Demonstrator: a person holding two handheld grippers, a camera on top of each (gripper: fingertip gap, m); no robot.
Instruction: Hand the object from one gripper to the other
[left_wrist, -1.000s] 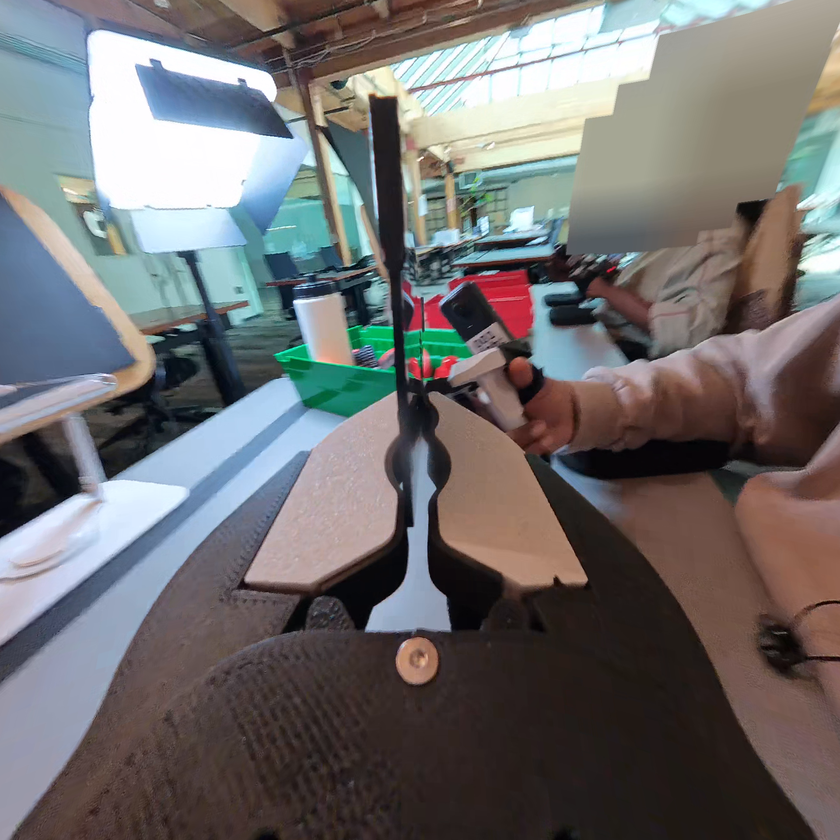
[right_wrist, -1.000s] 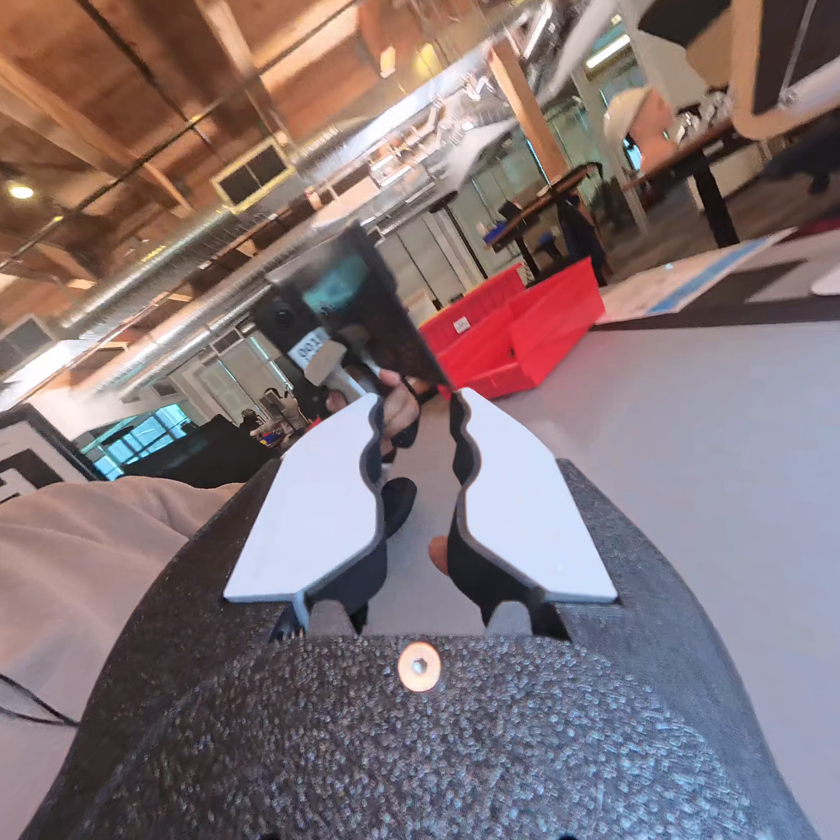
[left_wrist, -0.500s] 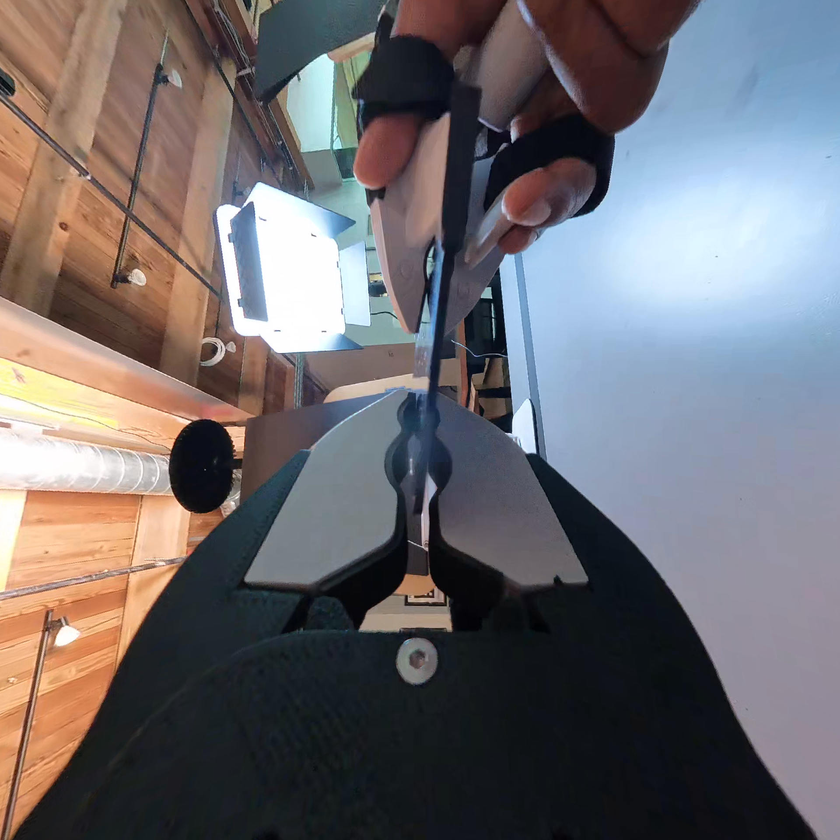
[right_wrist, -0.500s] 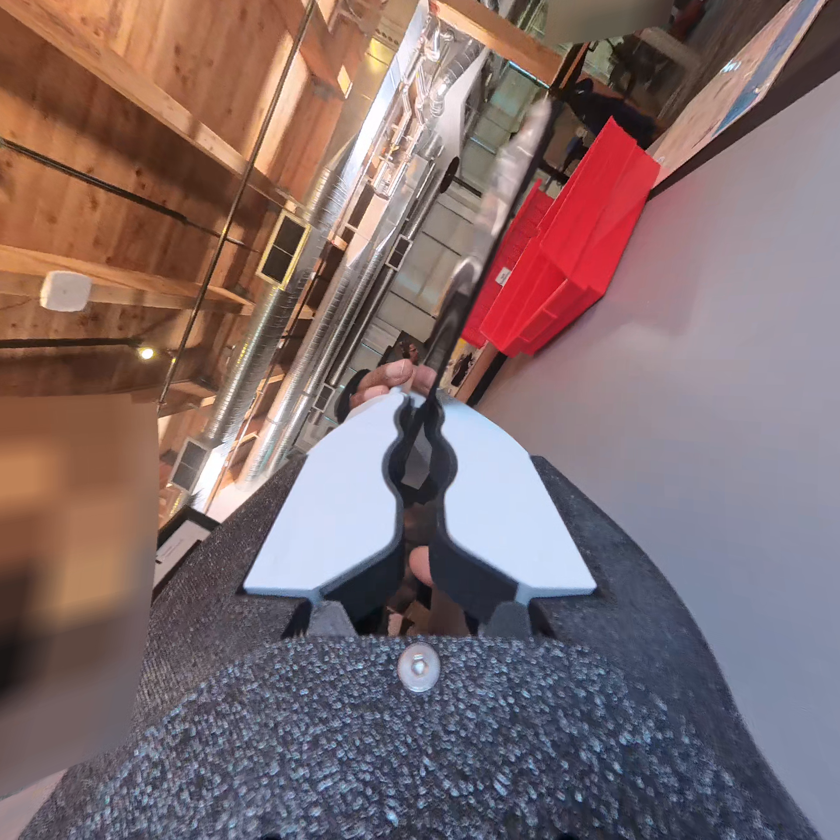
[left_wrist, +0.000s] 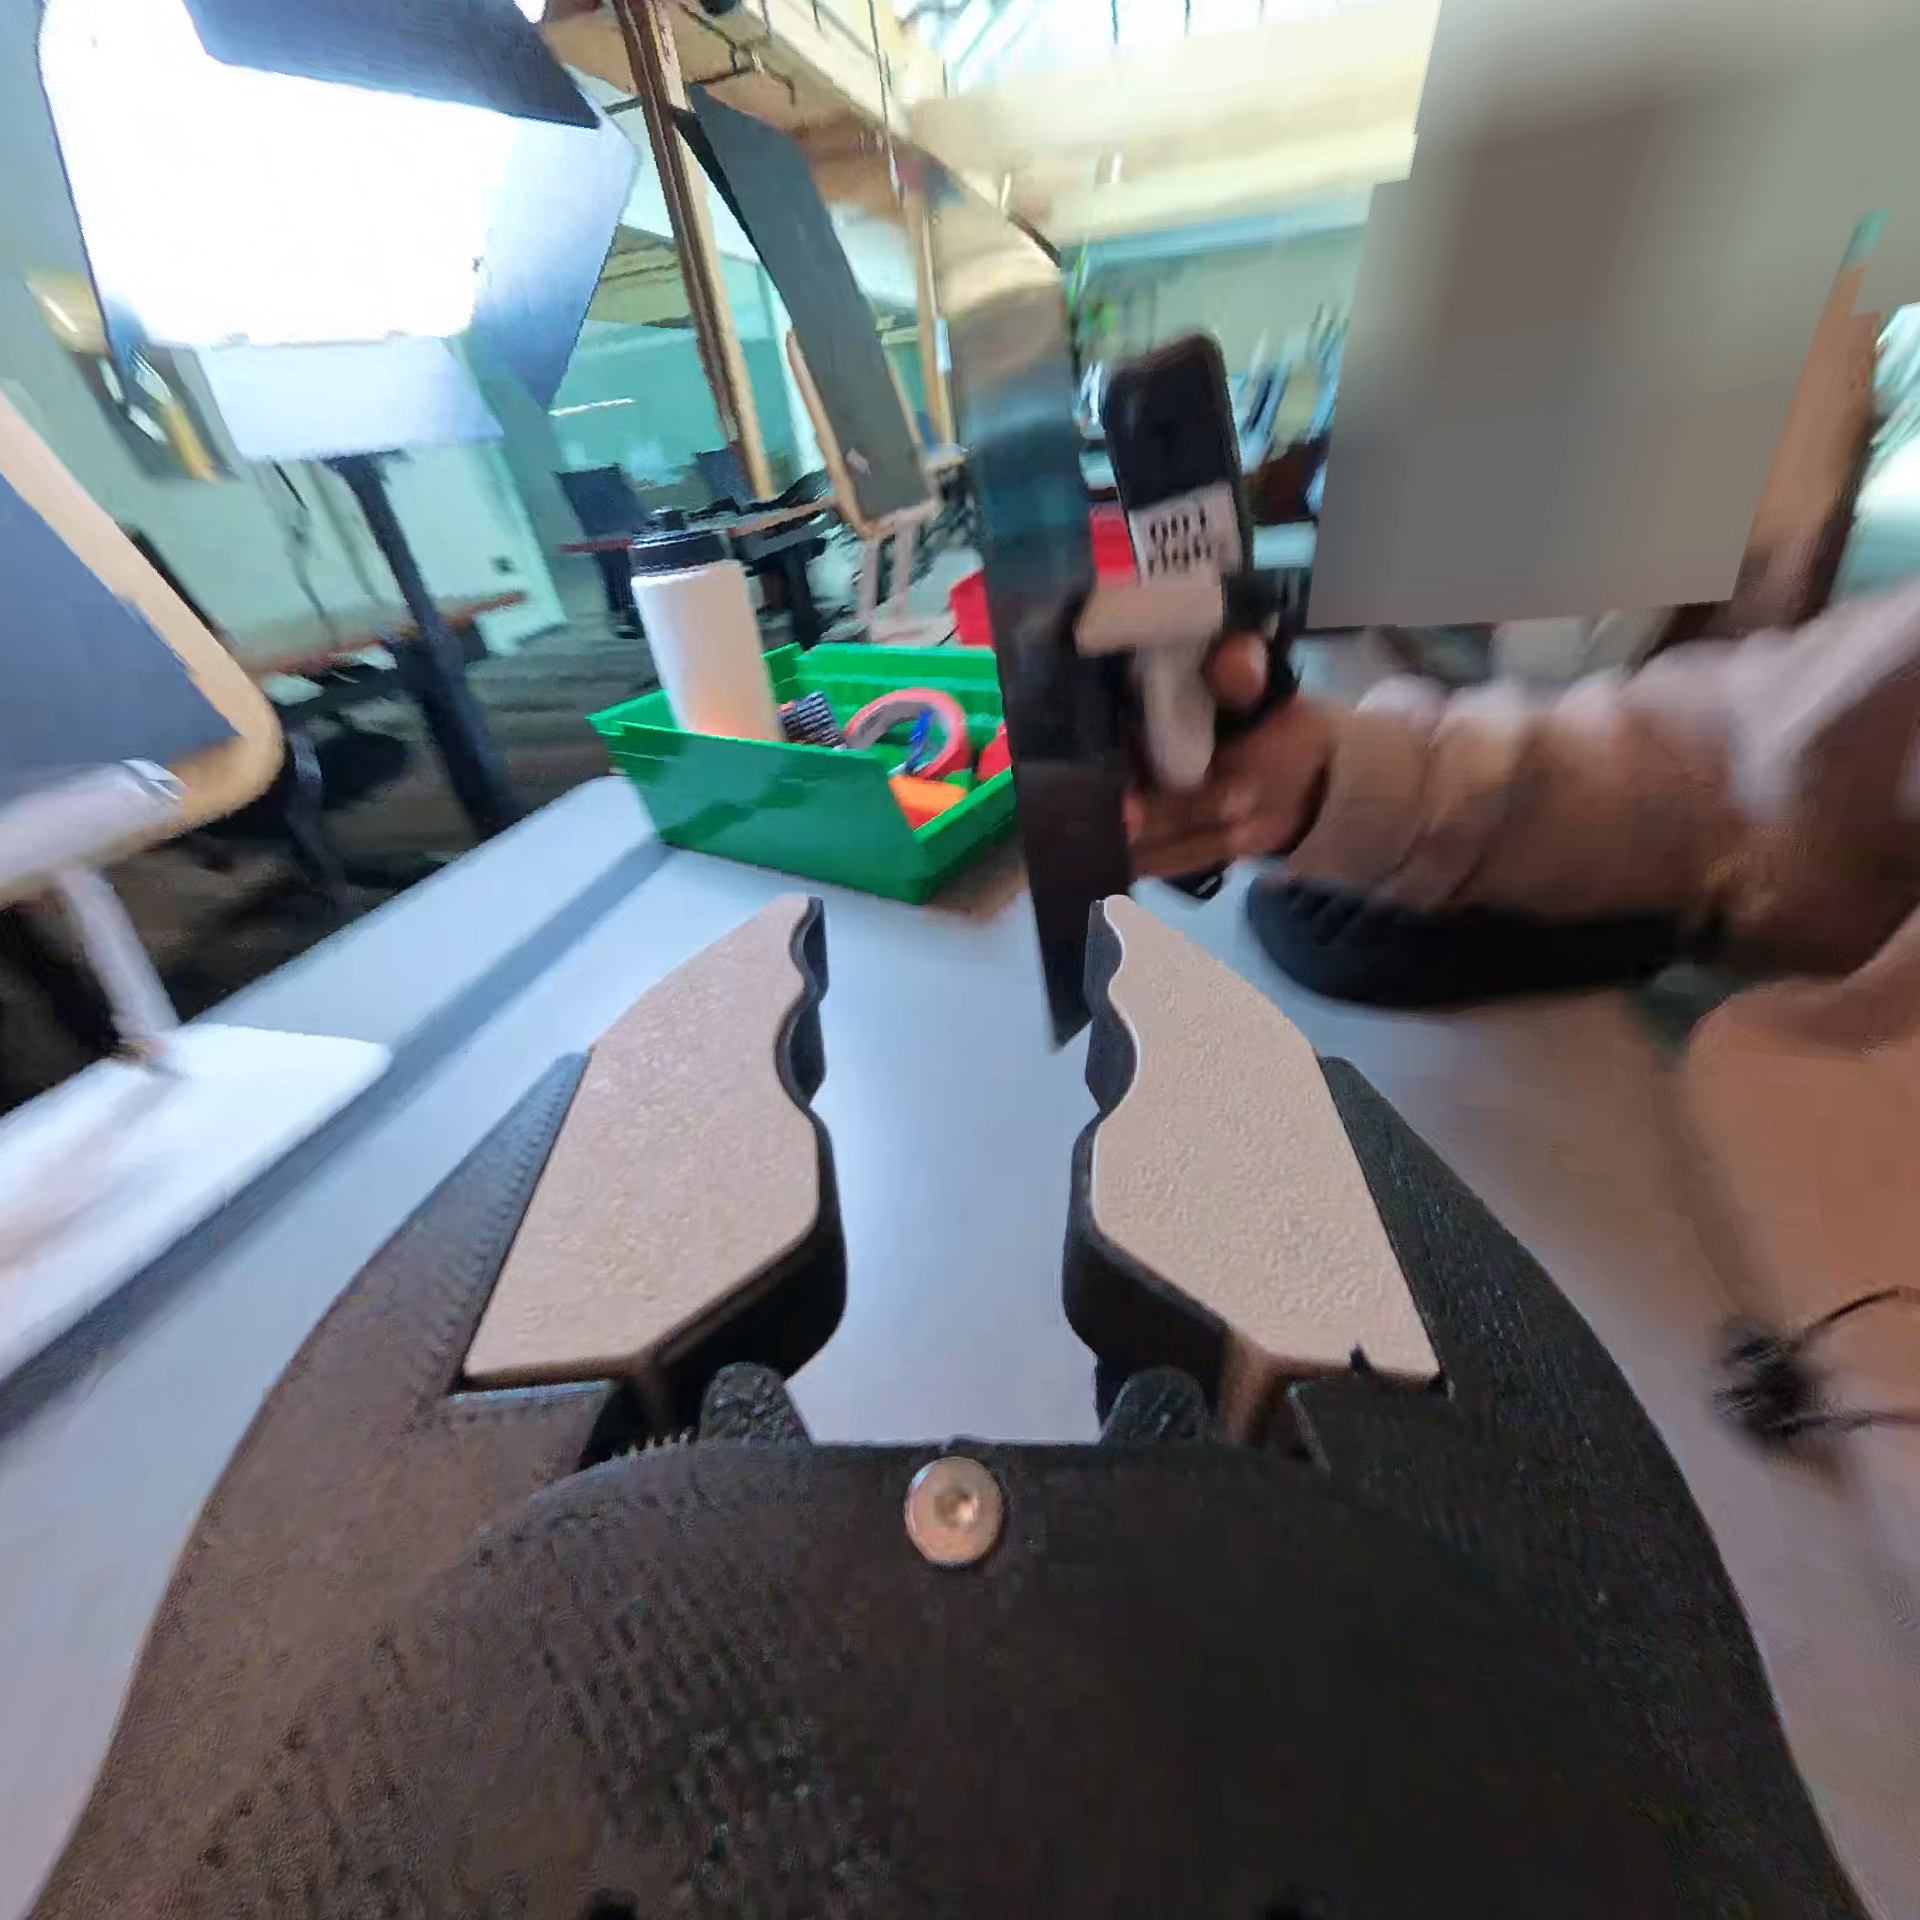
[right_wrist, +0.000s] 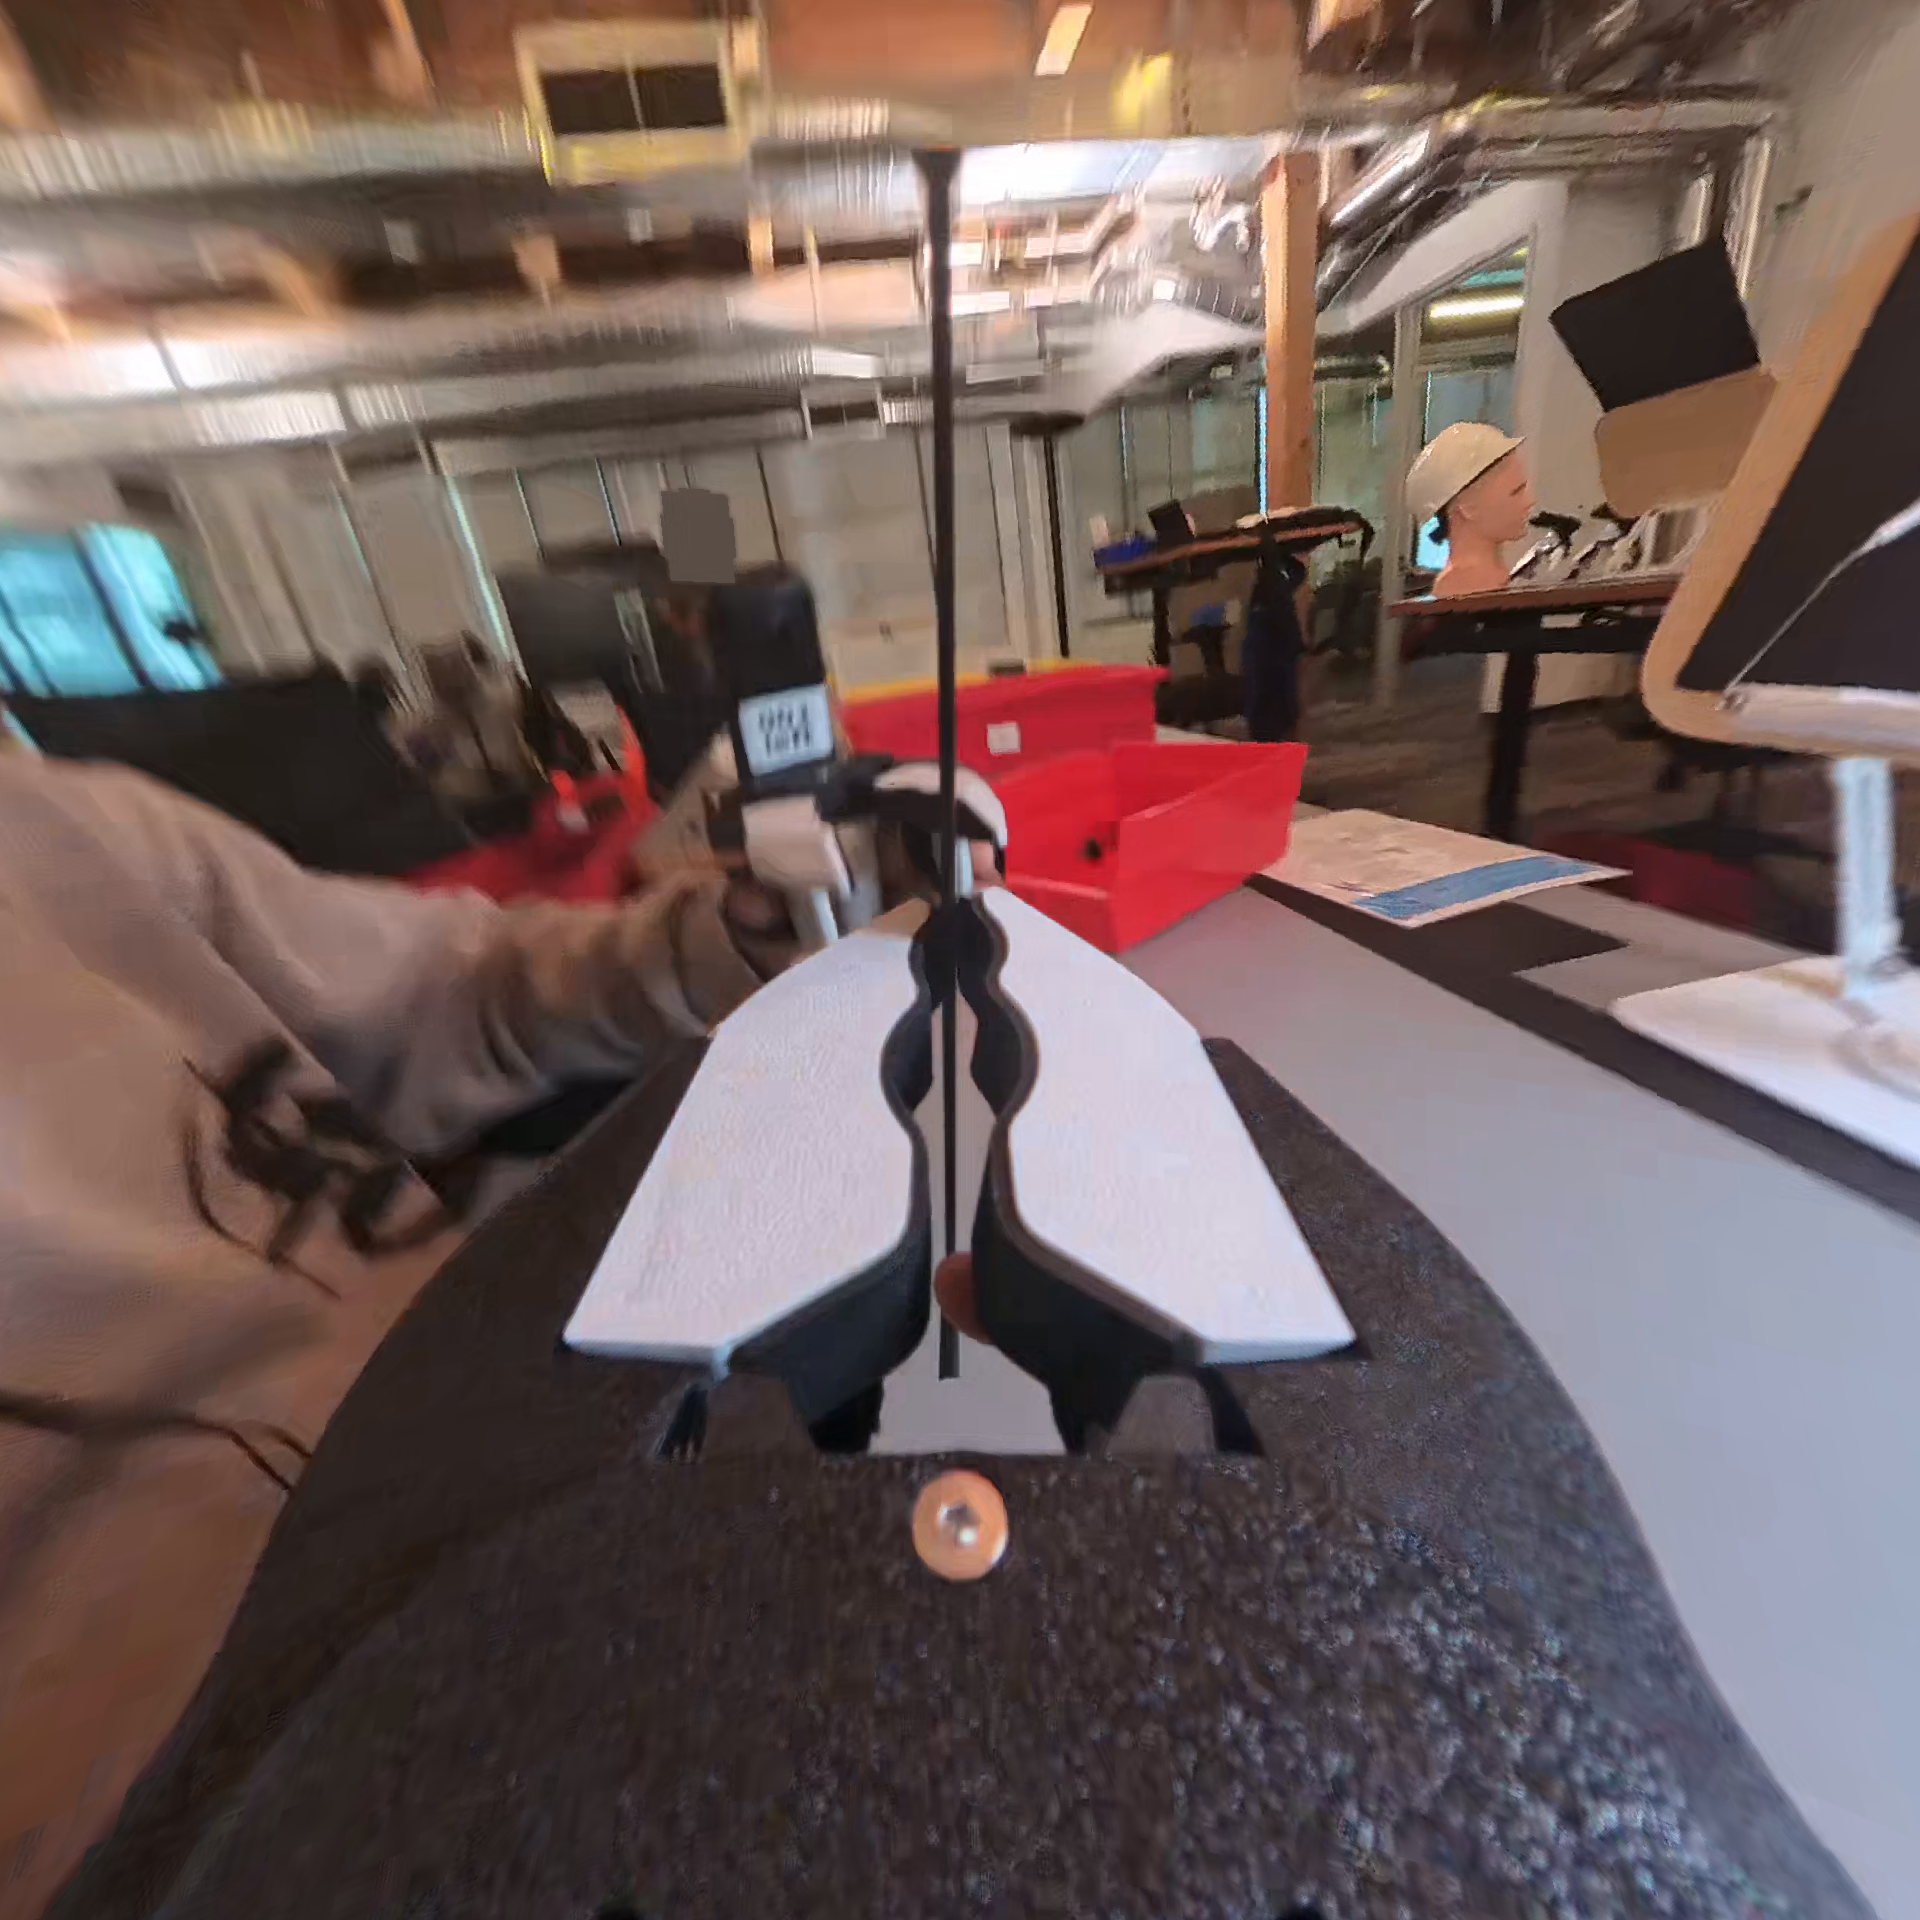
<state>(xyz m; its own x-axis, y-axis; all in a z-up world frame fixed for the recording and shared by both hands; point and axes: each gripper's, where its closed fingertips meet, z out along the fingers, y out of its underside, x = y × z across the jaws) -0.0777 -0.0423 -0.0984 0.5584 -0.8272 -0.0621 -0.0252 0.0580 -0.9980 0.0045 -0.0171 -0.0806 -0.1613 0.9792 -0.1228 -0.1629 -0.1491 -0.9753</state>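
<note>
Thin black plate (right_wrist: 943, 623) clamped edge-on in the right gripper (right_wrist: 951, 925).
Left gripper (left_wrist: 956, 935) fingers spread, apparently empty, leaving the plate free.

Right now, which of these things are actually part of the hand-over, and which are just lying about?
Part of the job:
- thin black flat panel, clamped edge-on
- right gripper, shut on it
- left gripper, open, panel's edge beside one finger

Lying about:
- green bin of oddments
- white bottle
- red bins
- studio light
- paper sheet
</note>
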